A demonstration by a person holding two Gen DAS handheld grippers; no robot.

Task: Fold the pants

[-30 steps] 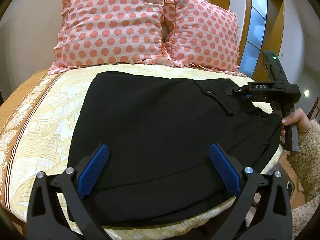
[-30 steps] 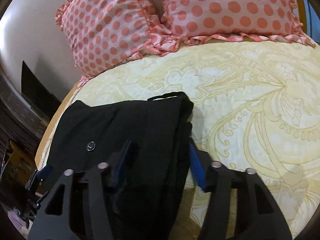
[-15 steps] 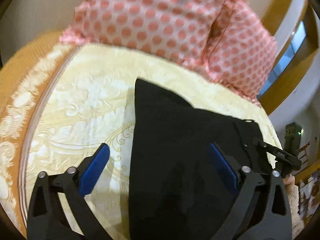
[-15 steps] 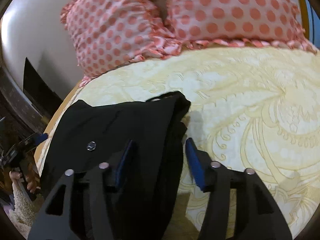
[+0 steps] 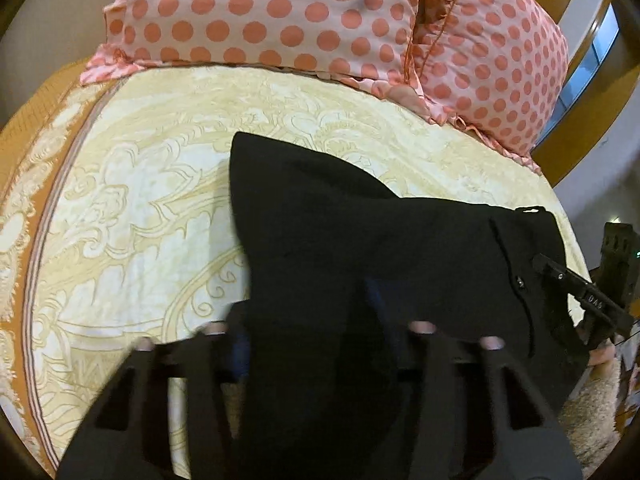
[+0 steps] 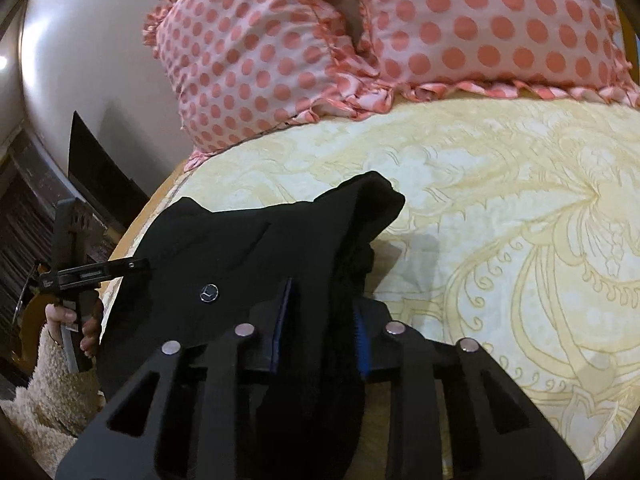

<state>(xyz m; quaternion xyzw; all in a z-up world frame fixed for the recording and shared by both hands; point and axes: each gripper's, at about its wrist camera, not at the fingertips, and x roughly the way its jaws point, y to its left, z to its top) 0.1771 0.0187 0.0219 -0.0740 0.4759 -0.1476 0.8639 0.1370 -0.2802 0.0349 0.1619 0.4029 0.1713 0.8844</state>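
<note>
Both tools have narrowed onto the black pants (image 5: 360, 248): left tool (image 5: 308, 312) and right tool (image 6: 320, 316) clamp folds.

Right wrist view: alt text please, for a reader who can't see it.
The right gripper is closed on a bunched edge of black pants lying on a yellow patterned bedspread. Two pink polka-dot pillows sit behind, and the left gripper meets the pants at far left.
</note>
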